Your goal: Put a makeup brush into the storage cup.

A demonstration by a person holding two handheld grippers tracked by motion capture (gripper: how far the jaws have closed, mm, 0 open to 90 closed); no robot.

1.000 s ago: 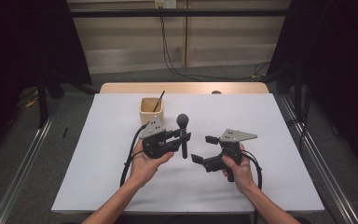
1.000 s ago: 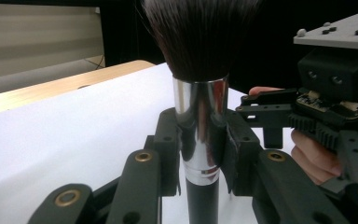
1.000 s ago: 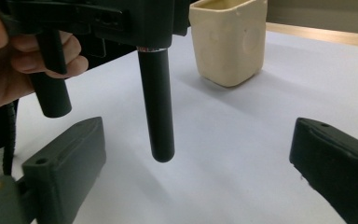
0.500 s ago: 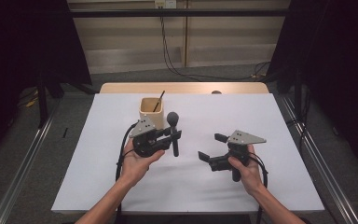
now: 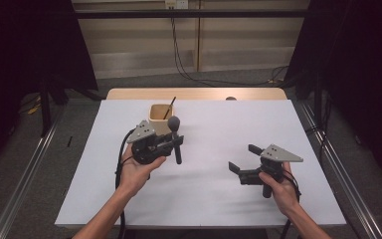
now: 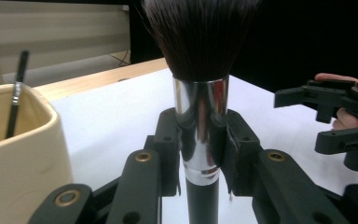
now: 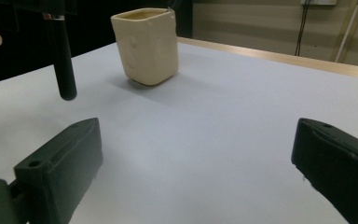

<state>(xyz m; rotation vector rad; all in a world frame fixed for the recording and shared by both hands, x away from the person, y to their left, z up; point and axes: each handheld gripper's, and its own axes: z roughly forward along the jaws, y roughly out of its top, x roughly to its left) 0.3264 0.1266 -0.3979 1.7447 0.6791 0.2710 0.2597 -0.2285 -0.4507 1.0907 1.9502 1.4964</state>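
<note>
Left of centre in the high view, the left gripper (image 5: 171,143) clamps a makeup brush (image 5: 175,137) upright by its slick metal ferrule (image 6: 200,126). It looks light and rigid with soft bristles. The right gripper (image 5: 244,158) has wide, empty jaws.

Upright black makeup brush (image 5: 174,139), clamped

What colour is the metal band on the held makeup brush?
Shiny silver band, between dark bristles and black handle; left gripper view.

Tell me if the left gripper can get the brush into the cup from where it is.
Probably yes: the left gripper holds the brush upright beside the cup, whose mouth is open apart from one thin brush.
</note>
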